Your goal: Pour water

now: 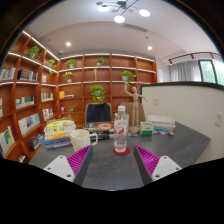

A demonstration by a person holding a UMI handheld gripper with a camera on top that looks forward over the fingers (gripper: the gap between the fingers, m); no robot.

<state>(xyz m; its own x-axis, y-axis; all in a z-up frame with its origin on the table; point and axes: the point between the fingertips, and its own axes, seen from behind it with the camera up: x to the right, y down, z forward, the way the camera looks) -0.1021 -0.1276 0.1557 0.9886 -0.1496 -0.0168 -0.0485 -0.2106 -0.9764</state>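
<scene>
I have the gripper (112, 160) spread wide with nothing in it, its magenta pads (78, 160) framing bare dark grey tabletop (110, 172). The clear plastic water bottle with a pale cap (121, 130) stands upright beyond the fingers, just right of their centre line, on a reddish coaster. A small white cup (82, 139) sits to its left, which I judge to be the pour target.

To do this well I would nudge right to centre the bottle, advance level, and close on its mid-body, low enough that it will not tip.

Behind are stacked colourful books (58, 130), a wooden artist's mannequin (134, 104) and small boxes (155, 127). Orange-lit wooden bookshelves (35, 85) with potted plants line the room; a window is at right.
</scene>
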